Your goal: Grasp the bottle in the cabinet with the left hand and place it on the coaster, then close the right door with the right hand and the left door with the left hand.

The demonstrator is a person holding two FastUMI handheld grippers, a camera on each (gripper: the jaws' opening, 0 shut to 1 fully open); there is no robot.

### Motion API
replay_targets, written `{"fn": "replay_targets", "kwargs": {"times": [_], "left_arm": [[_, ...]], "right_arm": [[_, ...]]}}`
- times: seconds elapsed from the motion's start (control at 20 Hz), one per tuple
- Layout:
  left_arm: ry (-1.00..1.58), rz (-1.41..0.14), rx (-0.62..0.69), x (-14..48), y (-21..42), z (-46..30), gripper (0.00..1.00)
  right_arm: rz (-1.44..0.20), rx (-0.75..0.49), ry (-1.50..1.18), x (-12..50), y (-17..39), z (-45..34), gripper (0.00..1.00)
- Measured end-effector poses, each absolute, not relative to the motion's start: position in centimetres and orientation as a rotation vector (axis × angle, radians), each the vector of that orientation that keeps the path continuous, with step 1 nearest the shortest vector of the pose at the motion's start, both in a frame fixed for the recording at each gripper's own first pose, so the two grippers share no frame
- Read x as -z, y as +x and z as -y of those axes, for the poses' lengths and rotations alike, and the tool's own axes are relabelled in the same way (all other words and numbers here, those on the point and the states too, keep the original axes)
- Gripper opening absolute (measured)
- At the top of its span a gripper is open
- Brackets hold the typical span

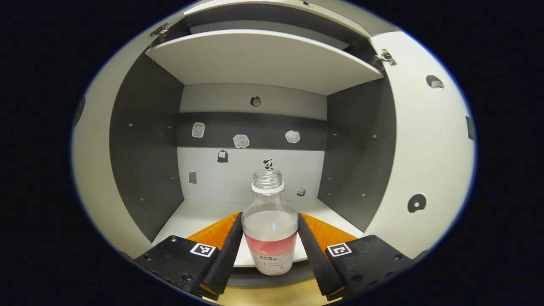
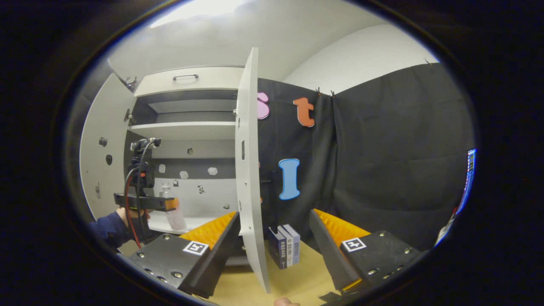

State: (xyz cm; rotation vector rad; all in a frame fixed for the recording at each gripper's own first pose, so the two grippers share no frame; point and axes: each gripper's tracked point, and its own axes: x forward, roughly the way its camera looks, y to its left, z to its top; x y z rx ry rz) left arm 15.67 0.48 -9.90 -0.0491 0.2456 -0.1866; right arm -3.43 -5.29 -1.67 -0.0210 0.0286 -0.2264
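**Here, the bottle sat clamped at the cabinet's edge**

Inside the left gripper view, the left tongs were closed on the bottle — both fingers pressed its sides — at the front lip of the cabinet floor, upright and uncapped. The right tongs stood wide open, holding nothing, straddling the edge of the open right door — books on the surface beyond.

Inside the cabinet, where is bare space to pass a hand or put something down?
The cabinet floor is bare on both sides of the bottle, up to the dark side walls, and behind it to the back wall. It is crowded at the front edge, where the left gripper has its fingers on both sides of the bottle.
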Motion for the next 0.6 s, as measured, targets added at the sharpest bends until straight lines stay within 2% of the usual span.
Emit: {"fn": "replay_targets", "kwargs": {"times": [0.4, 0.6], "left_arm": [[-0.076, -0.217, 0.401, 11.4, 6.7, 2.5, 0.8], [-0.107, -0.208, 0.427, 14.0, 2.5, 1.9, 0.8]], "right_arm": [[-0.053, 0.172, 0.016, 2.7, -5.0, 4.9, 0.98], [-0.075, 0.156, 0.027, 3.3, -5.0, 4.9, 0.98]]}}
